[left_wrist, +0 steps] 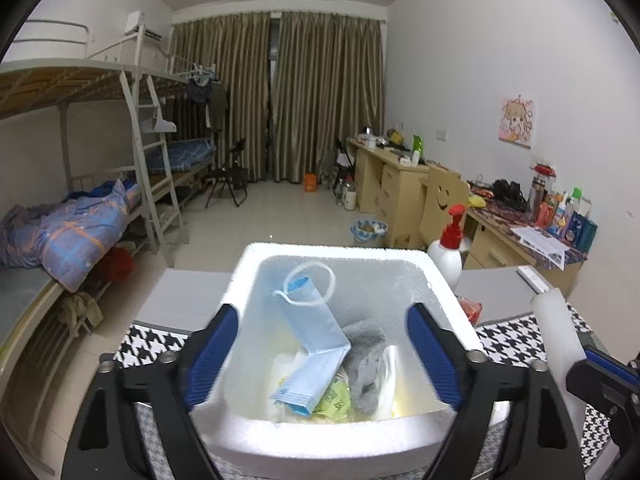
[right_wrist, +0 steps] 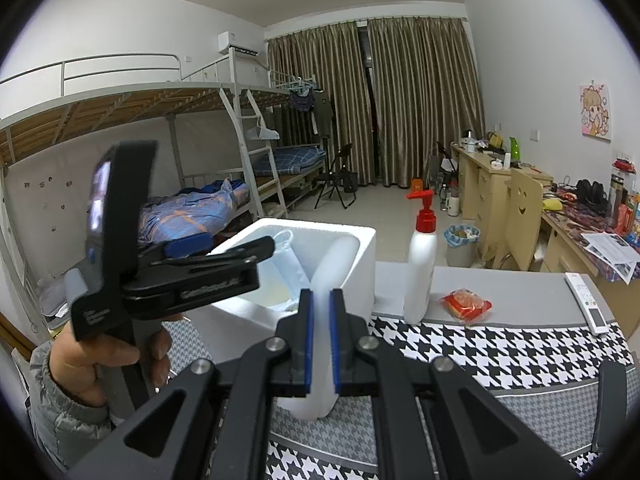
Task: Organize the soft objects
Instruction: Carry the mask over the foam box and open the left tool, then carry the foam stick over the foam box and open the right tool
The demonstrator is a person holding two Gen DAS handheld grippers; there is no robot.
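in the left wrist view, the left gripper [left_wrist: 320, 354] hangs with its blue-padded fingers spread wide over a white foam box [left_wrist: 436, 280], gripping nothing. inside the box a light blue face mask [left_wrist: 316, 340] leans folded against the back wall, its ear loop curling upward, beside a grey sock [left_wrist: 366, 364] and a yellow-green packet [left_wrist: 335, 398] on white padding. a white foam sheet [left_wrist: 558, 340] stands at the right edge. in the right wrist view, the right gripper [right_wrist: 321, 340] is closed narrowly on that white foam sheet [right_wrist: 334, 264], which rises between the pads and arches toward the foam box [right_wrist: 360, 252]. a white pump bottle [right_wrist: 420, 268] with a red top, a red snack packet [right_wrist: 466, 304] and a remote control [right_wrist: 586, 302] sit on the table with its houndstooth cloth [right_wrist: 500, 356].
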